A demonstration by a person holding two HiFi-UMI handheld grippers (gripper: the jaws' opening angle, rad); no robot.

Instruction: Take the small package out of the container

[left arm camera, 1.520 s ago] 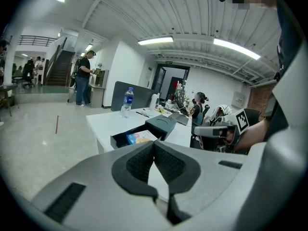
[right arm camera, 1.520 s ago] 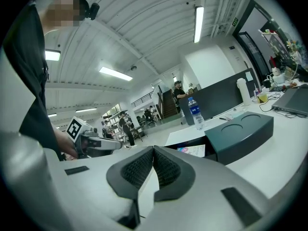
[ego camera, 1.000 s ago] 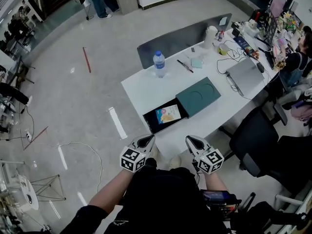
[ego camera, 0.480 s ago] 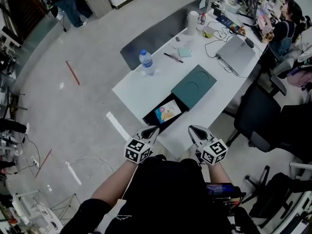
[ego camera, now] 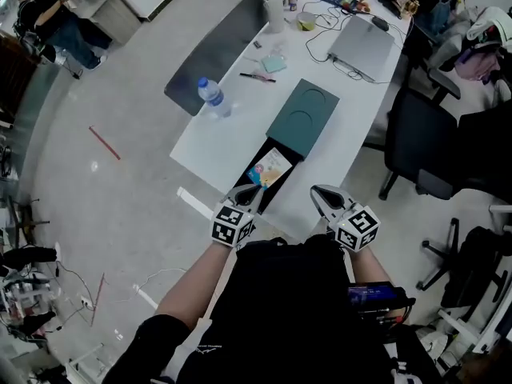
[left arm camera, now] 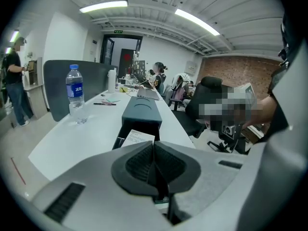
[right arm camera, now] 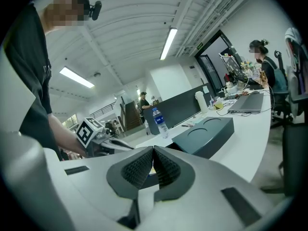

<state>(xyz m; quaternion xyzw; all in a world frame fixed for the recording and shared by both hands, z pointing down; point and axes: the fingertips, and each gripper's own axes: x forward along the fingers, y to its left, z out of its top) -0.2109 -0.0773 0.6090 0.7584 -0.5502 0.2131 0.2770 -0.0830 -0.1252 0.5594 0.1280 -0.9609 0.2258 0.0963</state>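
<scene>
The fingers of the left gripper are pressed together with nothing between them. The right gripper is the same: its fingers meet pad to pad and hold nothing.

In the head view both grippers sit low, just in front of the person's body, at the near edge of the white bench. The left gripper's tips are at the near end of the container, and whether they touch it cannot be told. The right gripper is beside the bench's near right corner, apart from the container.

The container is a black open tray lying lengthwise by the near edge, toward the right corner. The package, flat with a colourful printed face, lies inside it at the far end. From the left gripper view it shows as a pale card just beyond the fingers. A dark green lid with a round recess lies on the bench right against the container's far end.

A water bottle stands upright near the bench's left edge, well apart from the container. Farther along are a pen, a closed laptop and a white jug. A black chair stands off the right edge.
</scene>
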